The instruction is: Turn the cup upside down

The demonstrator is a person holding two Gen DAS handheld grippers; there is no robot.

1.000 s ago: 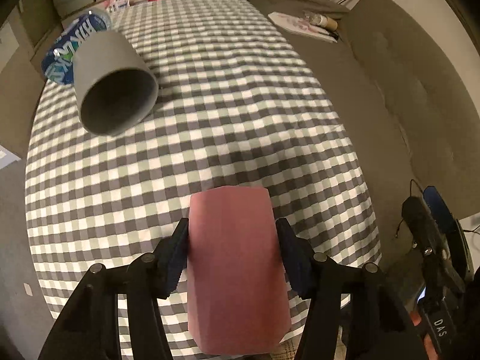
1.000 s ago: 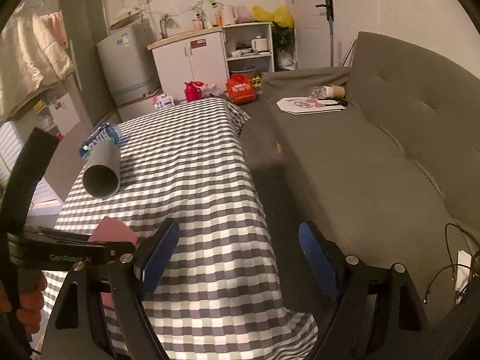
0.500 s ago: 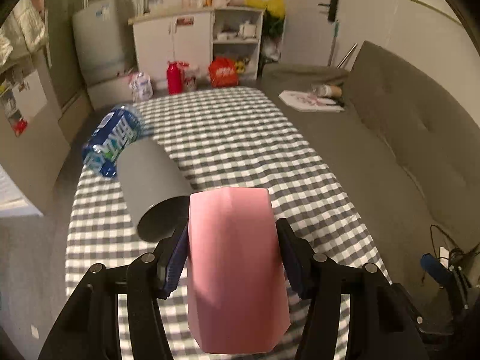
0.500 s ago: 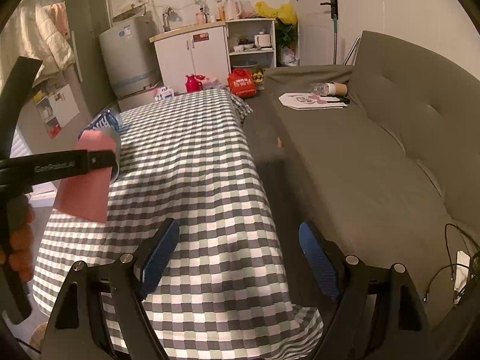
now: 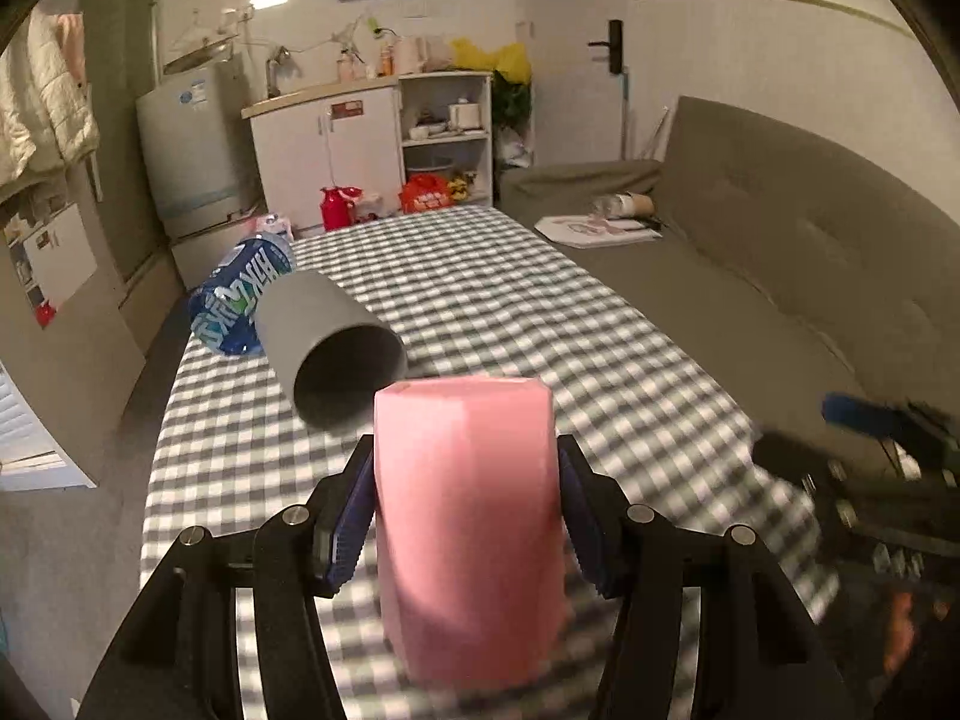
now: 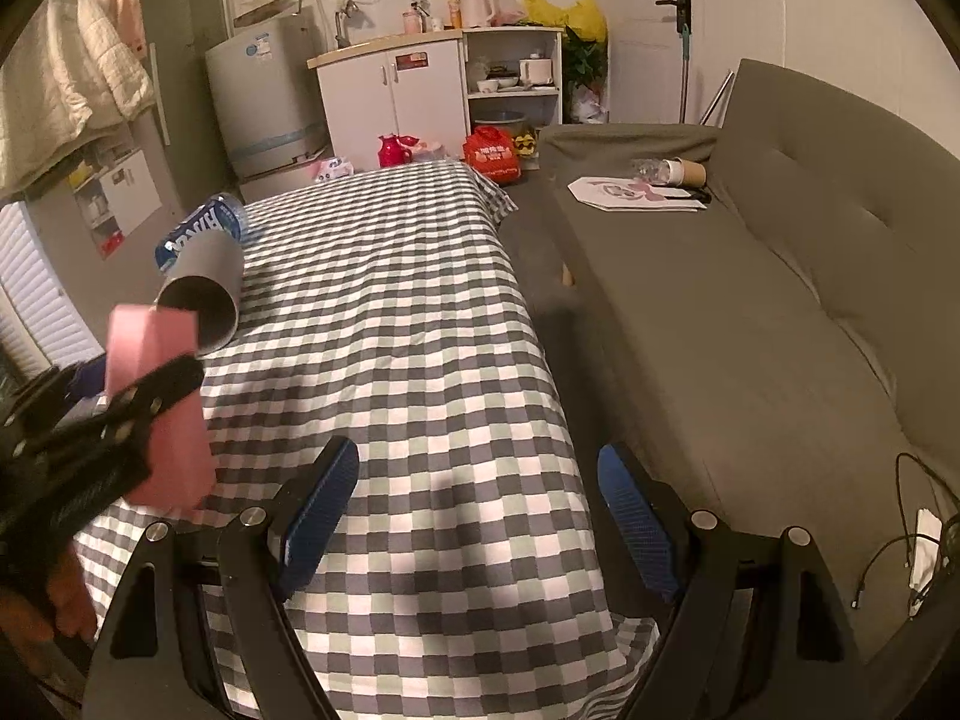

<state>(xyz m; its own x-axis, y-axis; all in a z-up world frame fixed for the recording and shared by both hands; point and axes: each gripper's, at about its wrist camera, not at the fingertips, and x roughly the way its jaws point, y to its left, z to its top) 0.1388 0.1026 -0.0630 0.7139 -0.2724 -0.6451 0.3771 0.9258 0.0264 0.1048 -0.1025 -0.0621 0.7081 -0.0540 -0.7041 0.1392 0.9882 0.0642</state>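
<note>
Left tool (image 5: 465, 525) is clamped on the pink cup (image 5: 468, 528), one pad on each flank at about mid-height; the side grip leaves both ends free, which suits a turn-over. The cup stands roughly on end at the near left part of the checked desk (image 5: 540, 312); in the right wrist view its lower end (image 6: 165, 408) sits at or just above the cloth, contact not resolvable. The far end shown to the left camera looks flat and closed, so the judgement is that the mouth now faces down and the flip is nearly done, set-down and release remaining. Right tool (image 6: 480, 516) hangs spread wide with nothing between its pads, over the near right edge of the desk, apparently kept clear as a spare. A grey cup (image 5: 333, 354) lies on its side just beyond the pink one, mouth toward the camera, with a blue bottle (image 5: 237, 294) touching its far end. Risk: placing the cup against the grey rim.
</note>
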